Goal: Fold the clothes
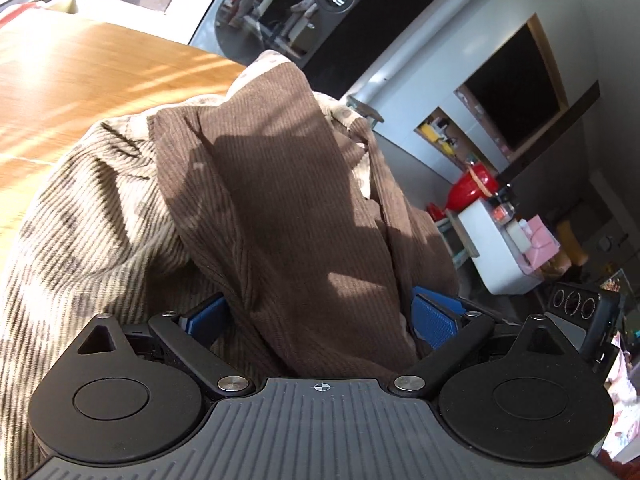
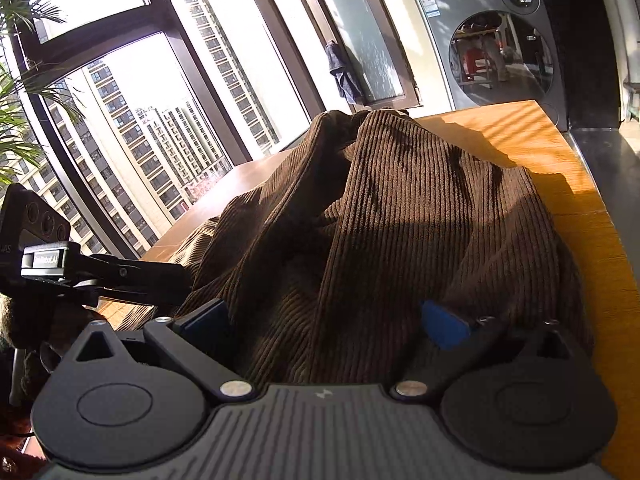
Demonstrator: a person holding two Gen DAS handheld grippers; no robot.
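Left tool (image 1: 320, 320): pads spread wide, brown corduroy garment (image 1: 280, 200) bunched between them, not seen clamped. Right tool (image 2: 324, 324): also spread wide, same garment (image 2: 380, 220) draped between the pads, grip not evident. Garment is heaped on the tabletop (image 2: 580, 200), rising toward 12 o'clock. Risk: multiple layers are caught in one closure, so the fold bunches; the 3 o'clock edge is close, so cloth could be dragged off.

— What sort of place is showing here?
— A high-rise flat: a grey front-loading washing machine (image 2: 496, 40) is standing at upper right, beyond the orange wooden table (image 2: 560, 160).
— And upper left?
— Tall dark-framed windows (image 2: 132, 92) are looking onto apartment towers.
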